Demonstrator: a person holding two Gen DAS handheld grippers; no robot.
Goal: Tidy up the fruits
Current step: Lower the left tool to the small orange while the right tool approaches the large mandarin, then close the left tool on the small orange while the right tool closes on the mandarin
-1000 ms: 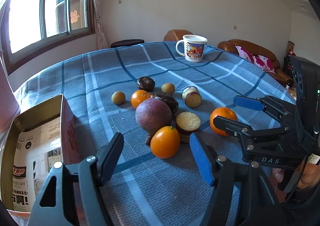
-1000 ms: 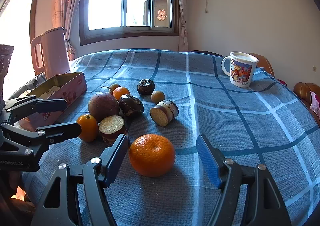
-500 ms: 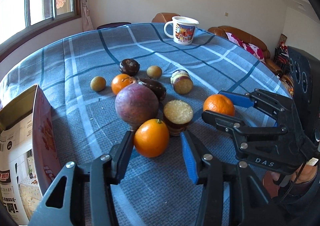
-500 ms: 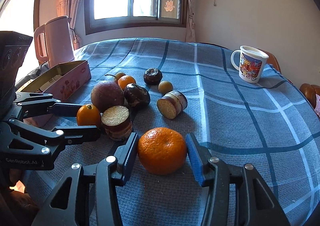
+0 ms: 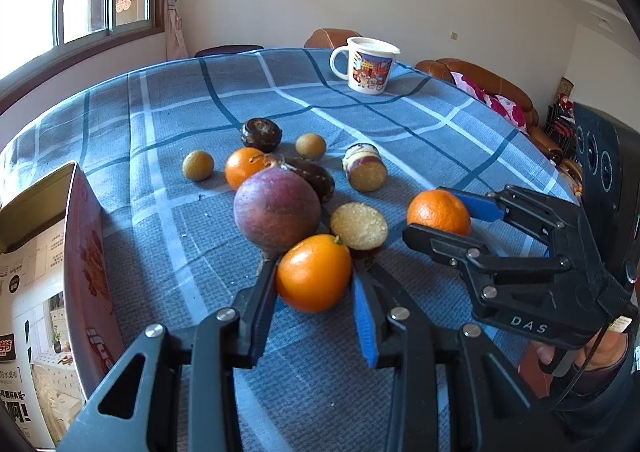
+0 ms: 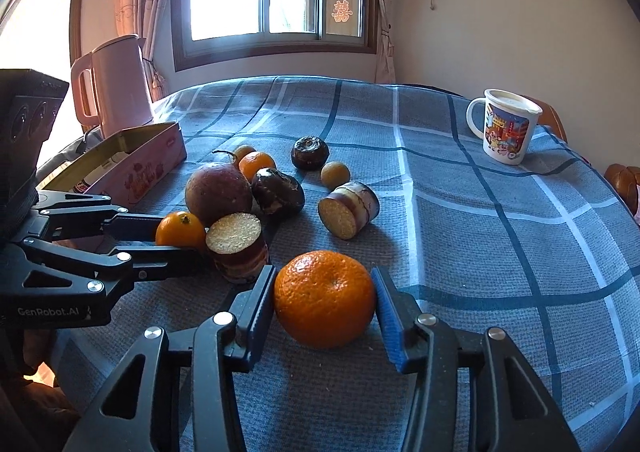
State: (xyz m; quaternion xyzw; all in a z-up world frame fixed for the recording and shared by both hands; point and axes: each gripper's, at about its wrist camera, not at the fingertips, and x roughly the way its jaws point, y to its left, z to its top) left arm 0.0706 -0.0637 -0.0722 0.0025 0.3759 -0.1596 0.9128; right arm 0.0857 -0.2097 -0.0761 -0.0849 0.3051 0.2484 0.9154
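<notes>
Half the pink tin (image 5: 84,252) is cut off beside the left tool (image 5: 314,284)

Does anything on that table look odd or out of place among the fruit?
Two cut chunks with purple skin and yellow flesh, apparently sweet potato, sit among the fruit. The mug stands apart near the far edge. Nothing looks spilled.

Blue plaid tablecloth (image 6: 480,236); orange mandarin (image 6: 324,298); purple-red round fruit (image 5: 276,210); pink kettle (image 6: 116,80); pink tin (image 6: 140,166)
</notes>
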